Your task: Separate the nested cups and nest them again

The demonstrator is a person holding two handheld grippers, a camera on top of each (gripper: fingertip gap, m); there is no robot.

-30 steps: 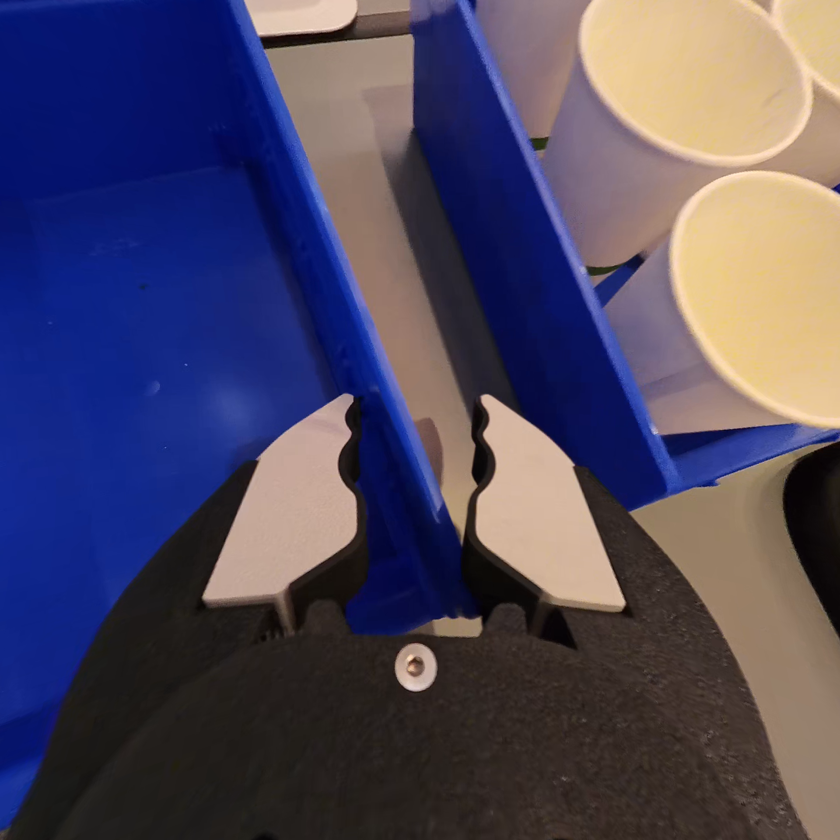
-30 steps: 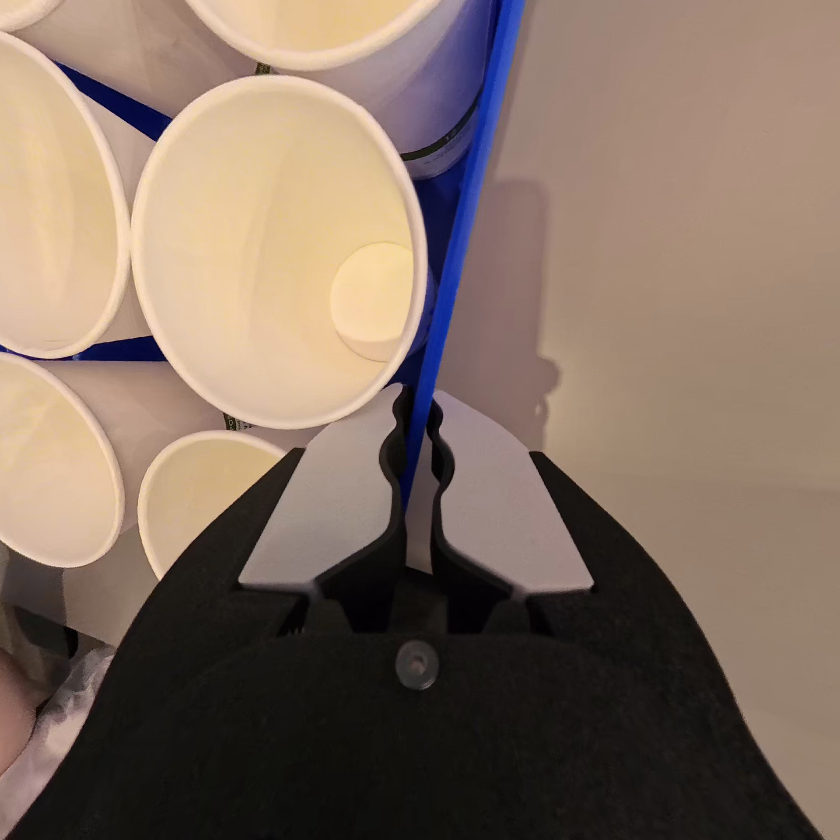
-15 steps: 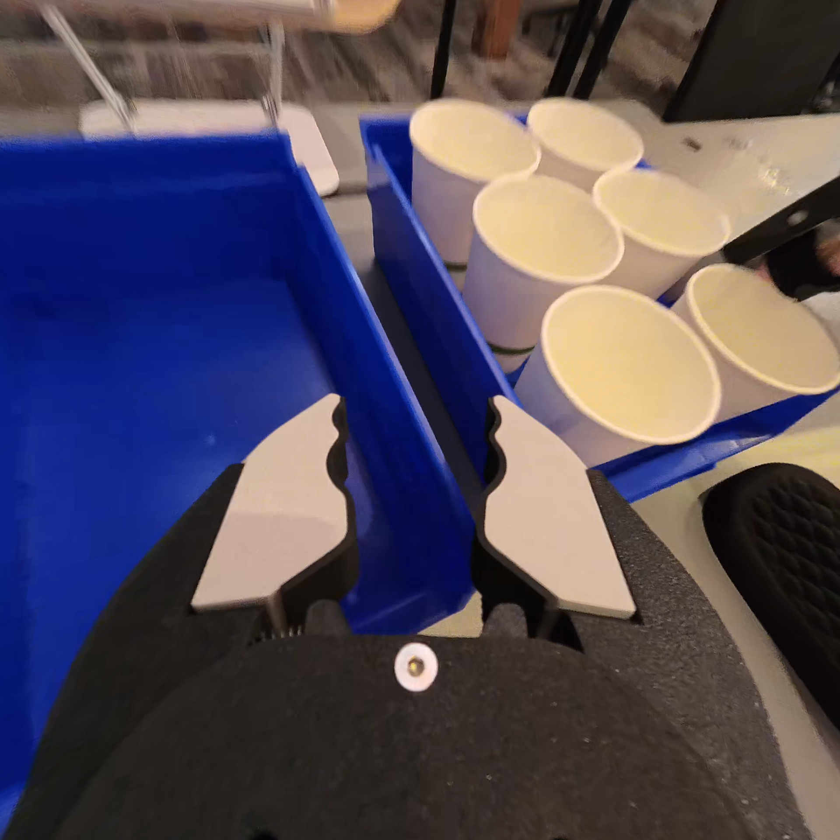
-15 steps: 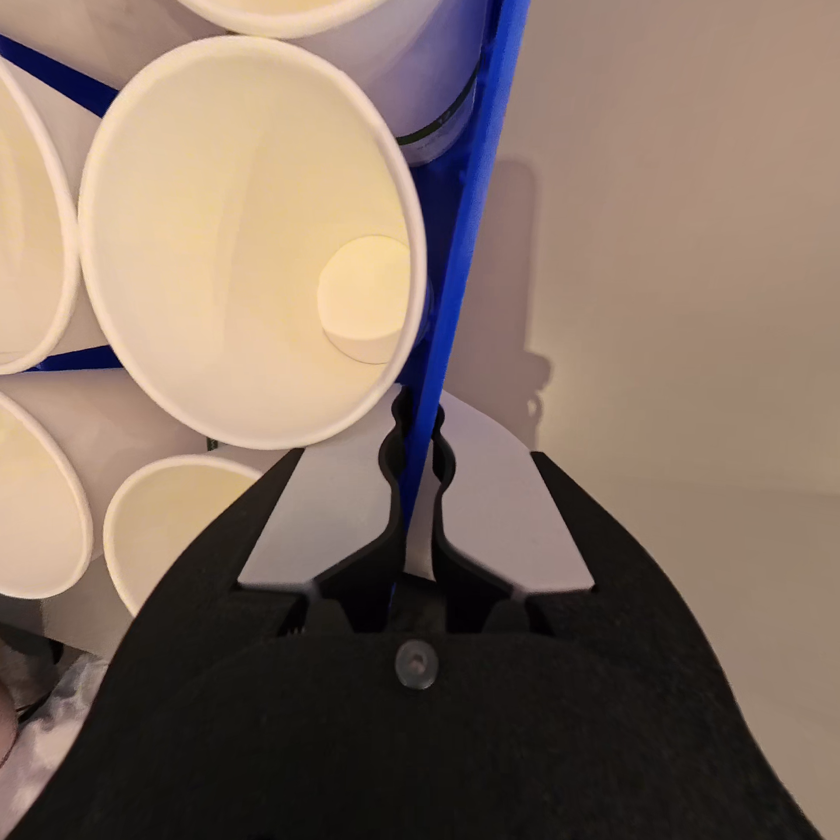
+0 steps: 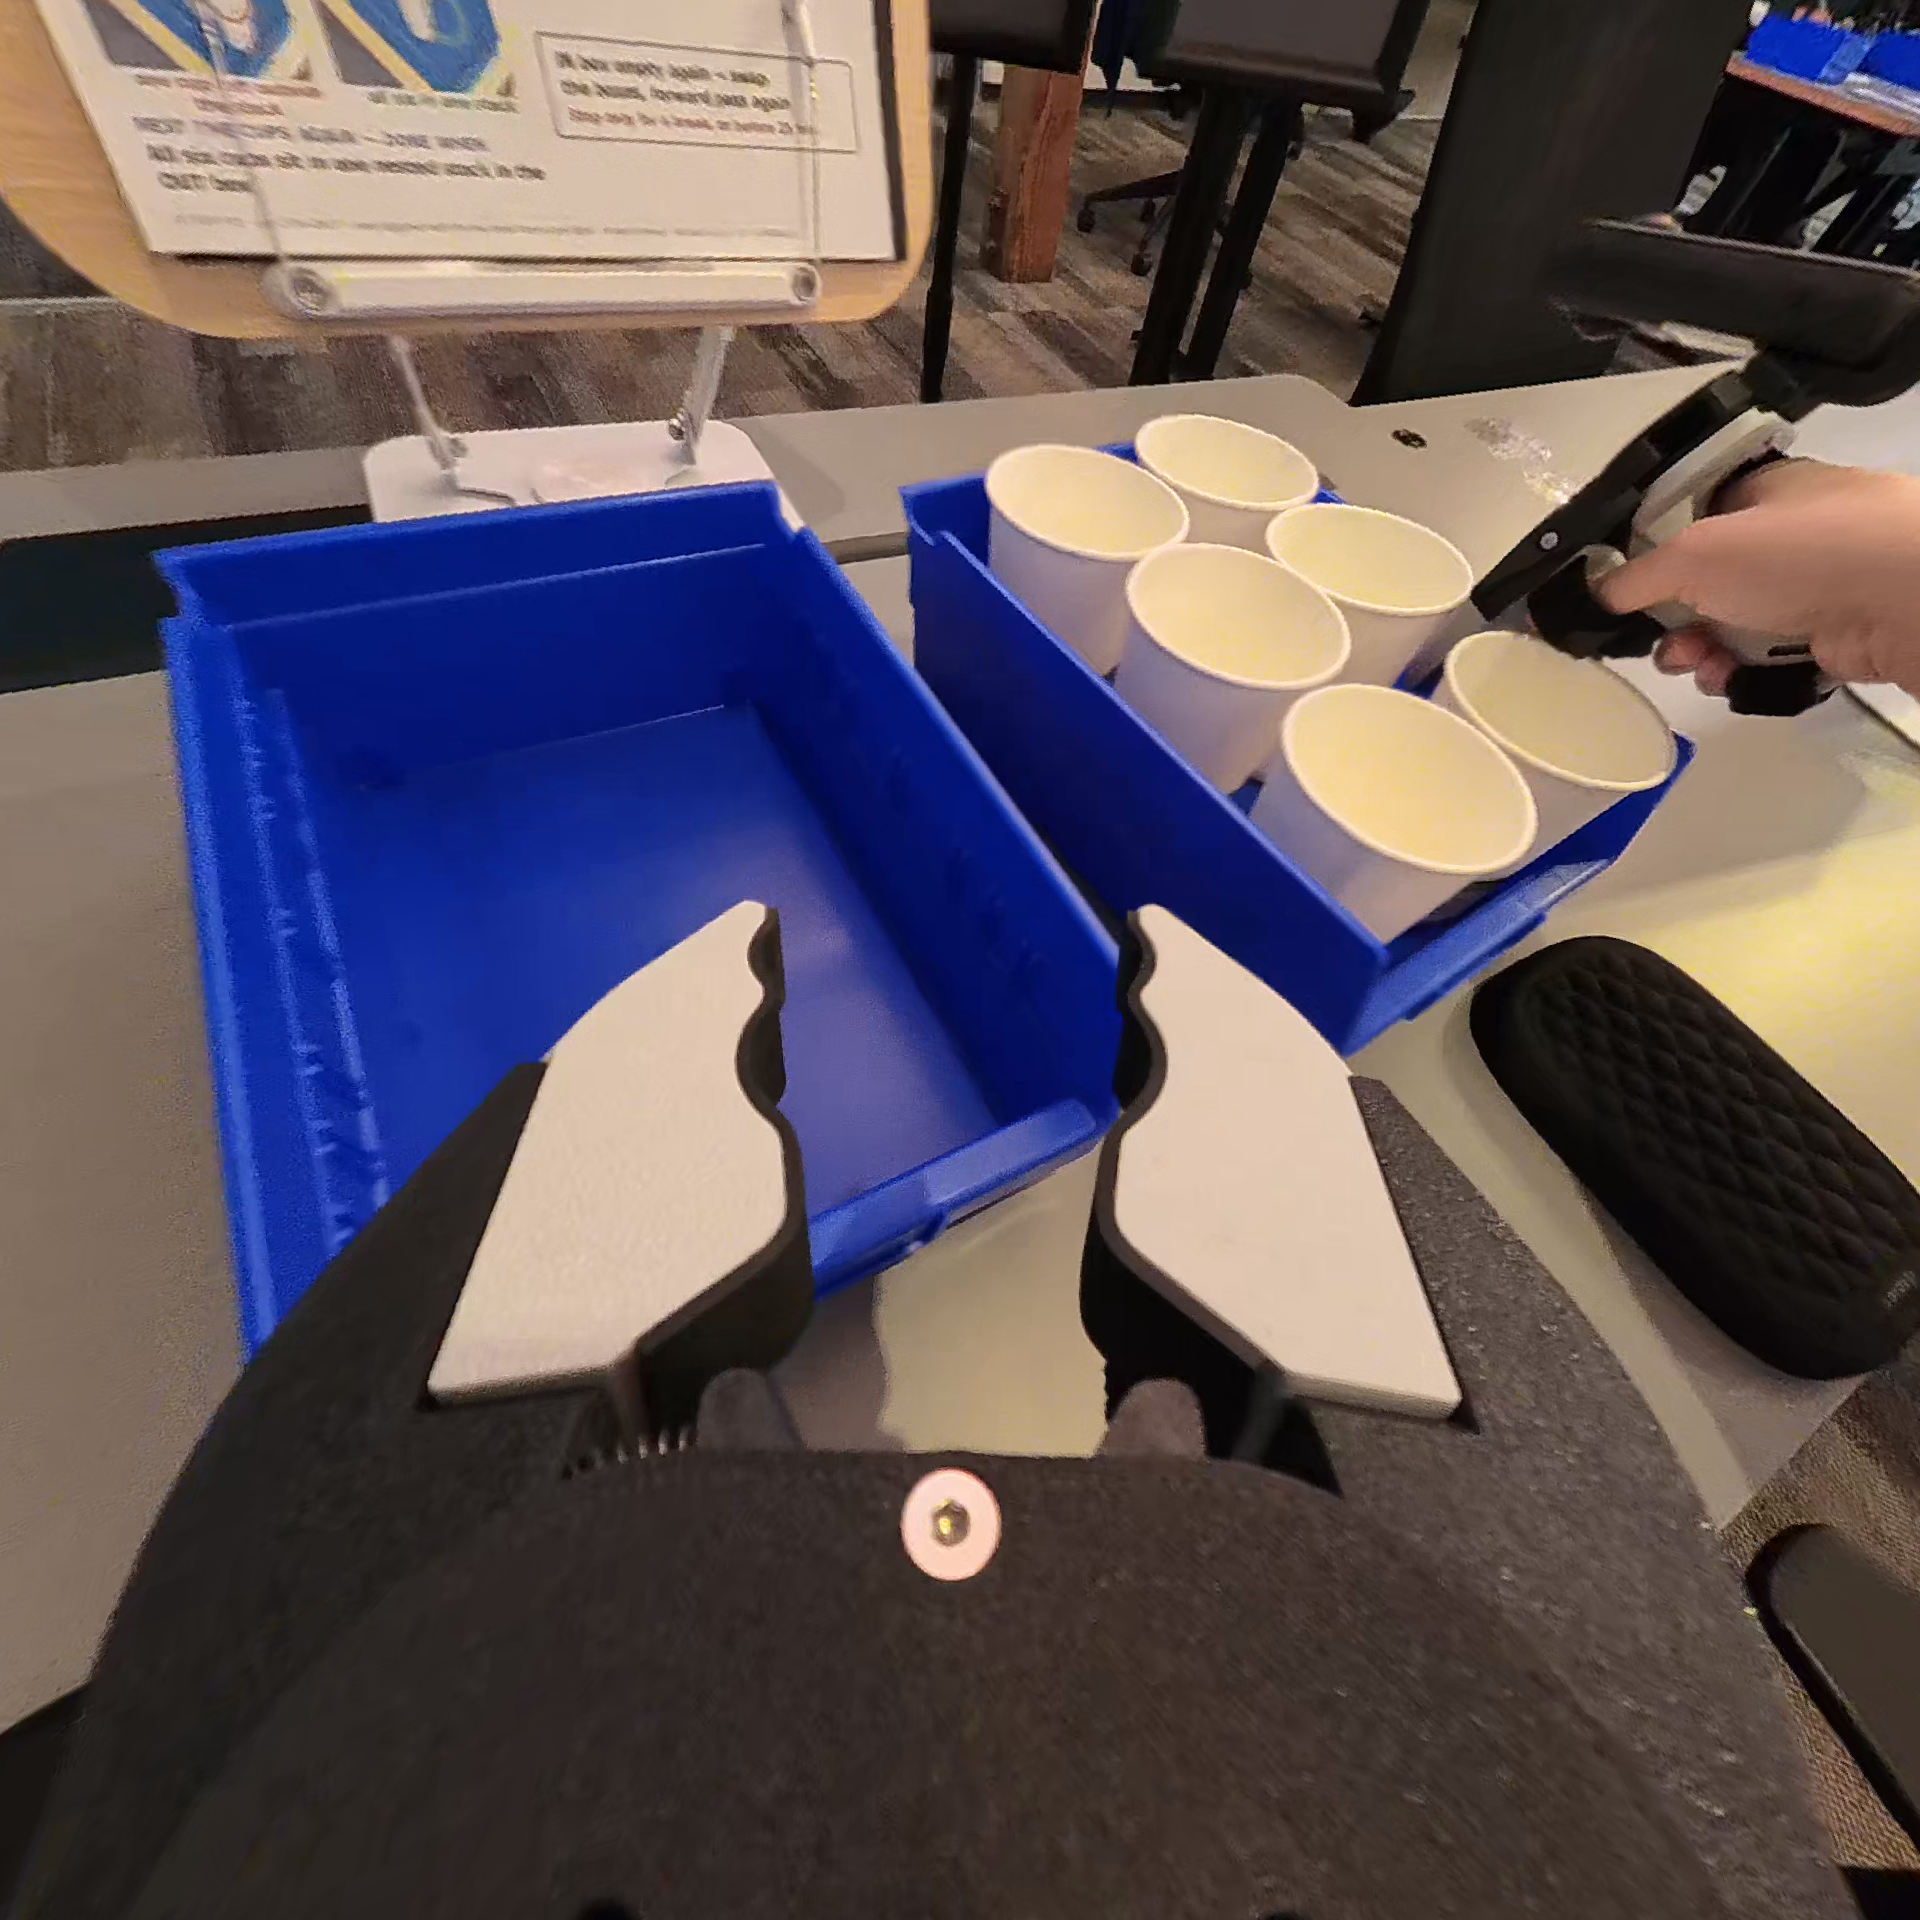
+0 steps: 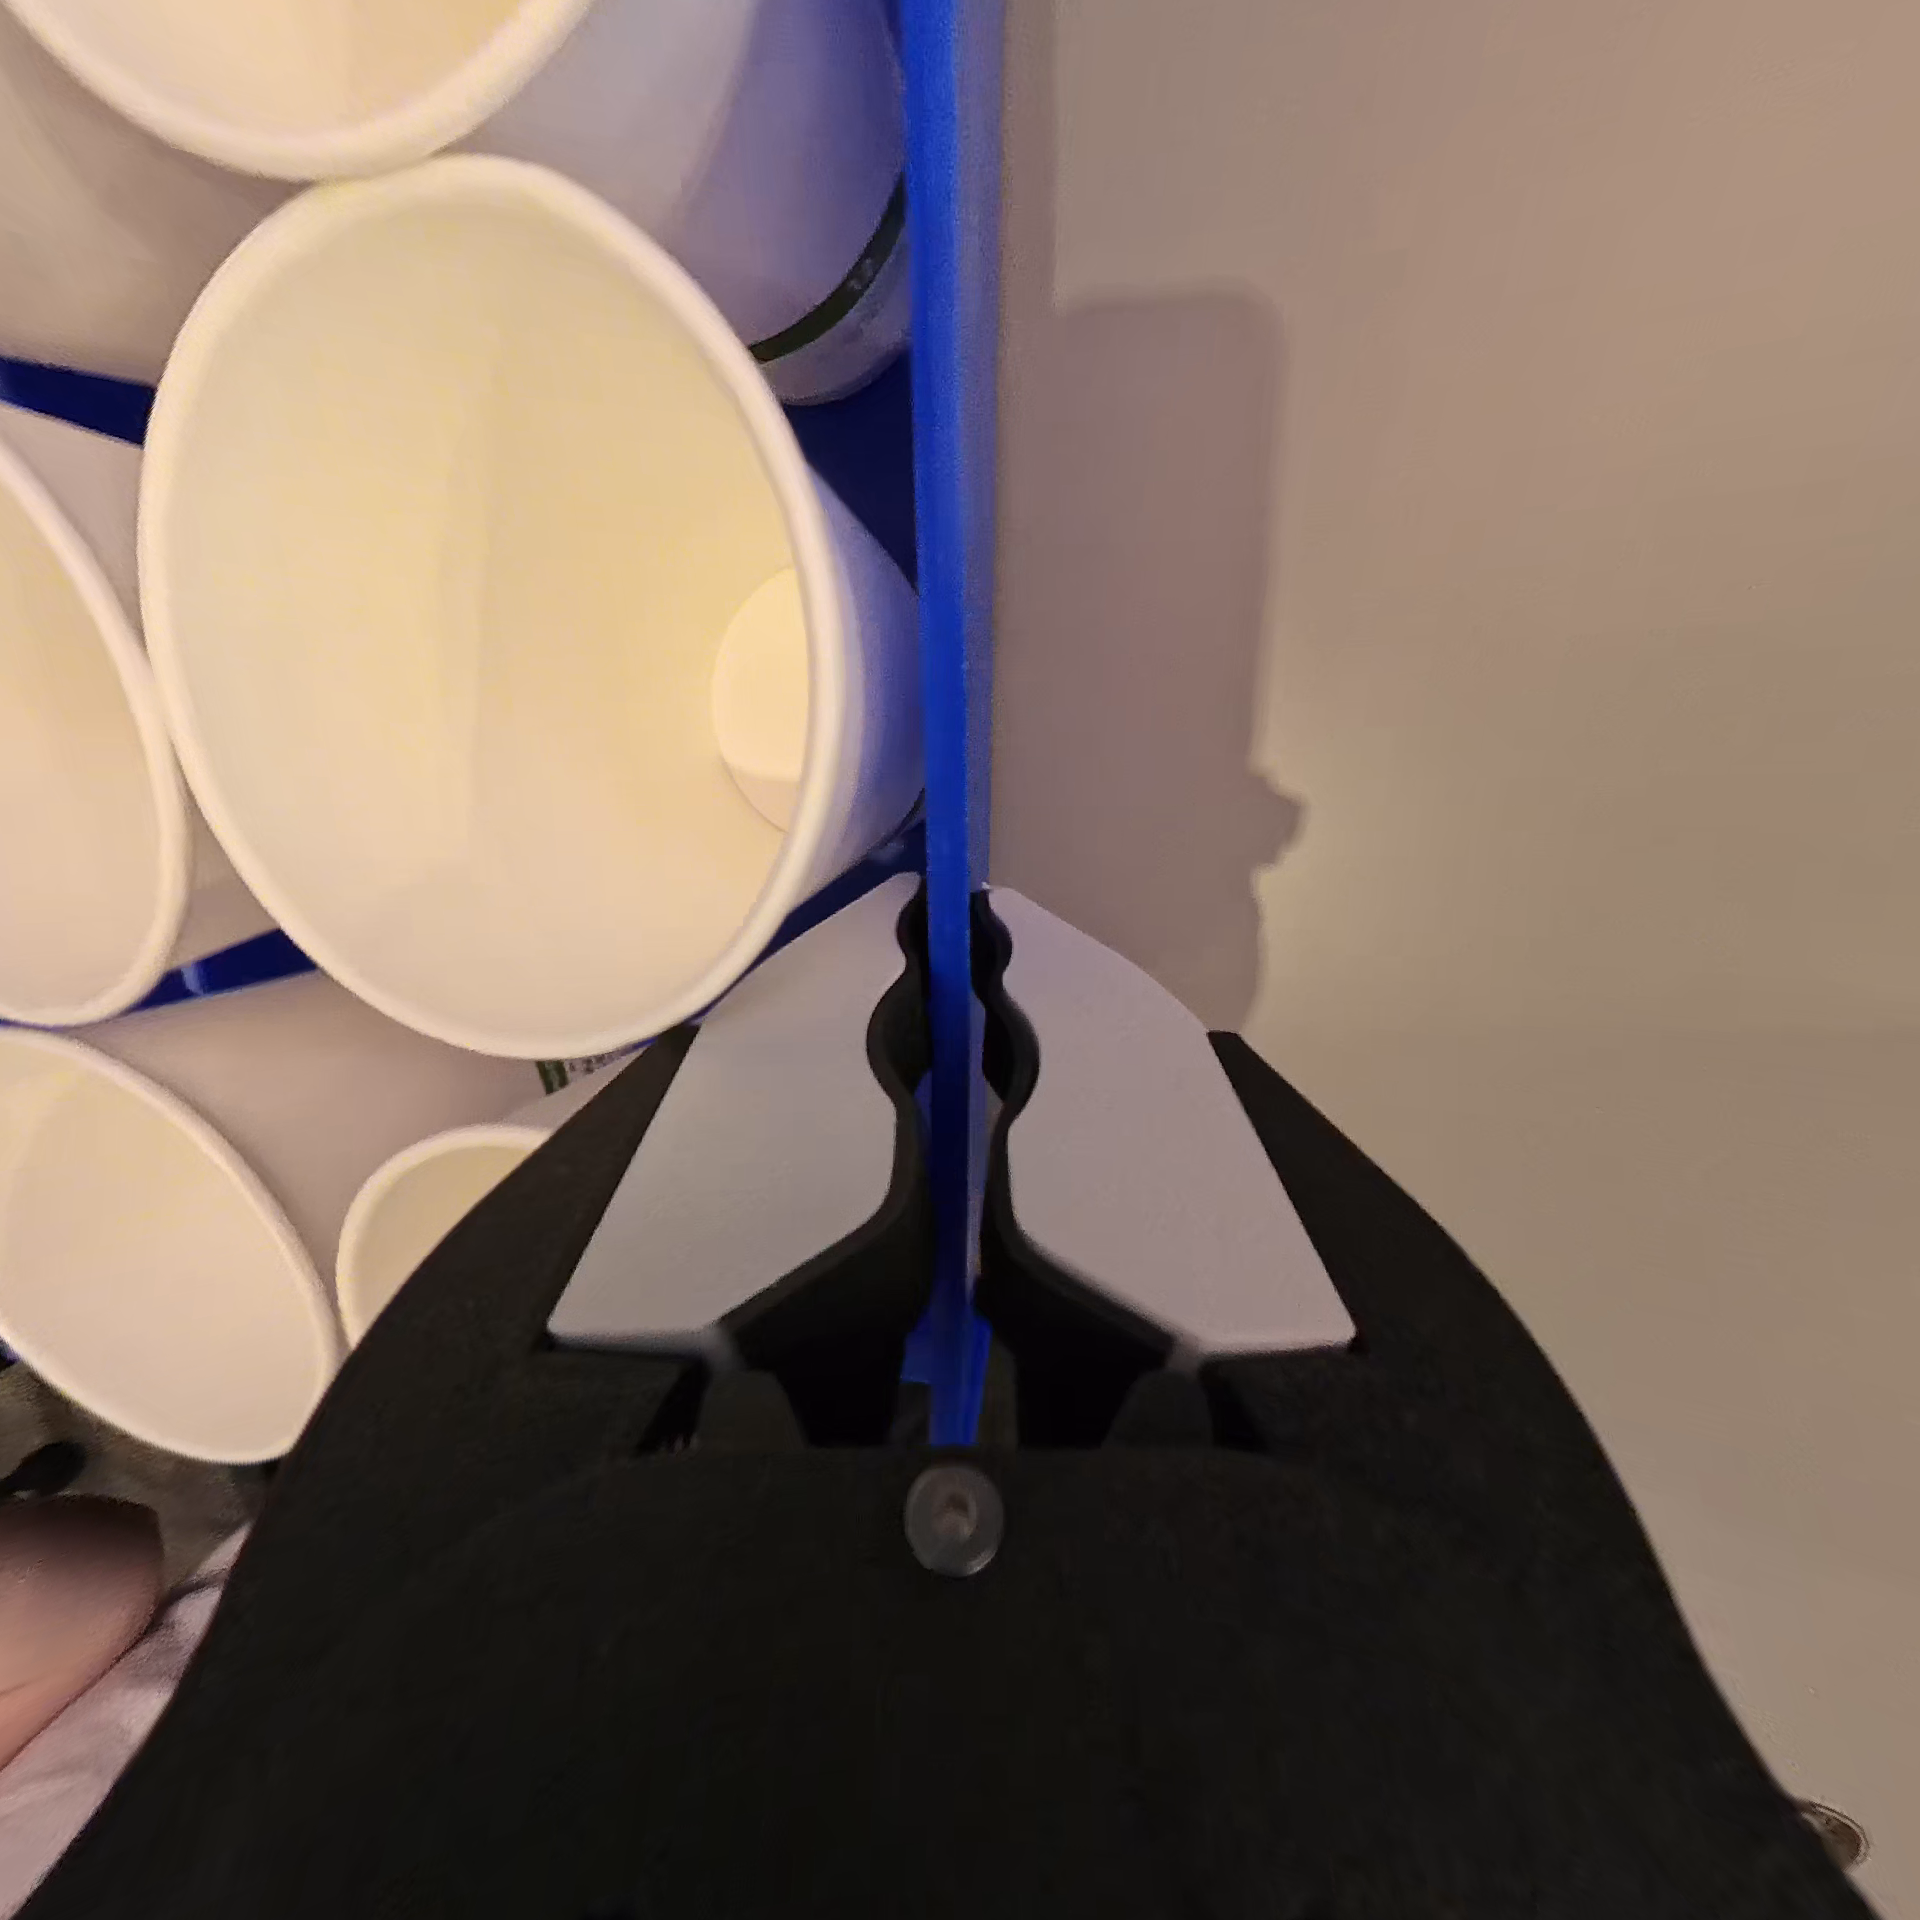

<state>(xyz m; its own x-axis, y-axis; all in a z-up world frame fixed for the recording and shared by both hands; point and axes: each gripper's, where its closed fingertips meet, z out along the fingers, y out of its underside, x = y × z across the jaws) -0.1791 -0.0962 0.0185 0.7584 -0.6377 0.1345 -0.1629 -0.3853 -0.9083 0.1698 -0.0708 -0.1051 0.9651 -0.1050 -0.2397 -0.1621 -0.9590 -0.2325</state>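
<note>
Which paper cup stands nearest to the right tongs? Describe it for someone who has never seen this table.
On the grey table are two blue bins; take the right bin, full of white cups. At its near end, the target cup stands beside the wall the right tongs clamp.

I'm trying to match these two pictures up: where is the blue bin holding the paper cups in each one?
Left wrist view: the blue bin with cups sits right of centre, beside the empty blue bin.
Right wrist view: only its thin side wall shows, running up the middle, pinched in the right claw.
Shared landmark: the white paper cups.
</note>
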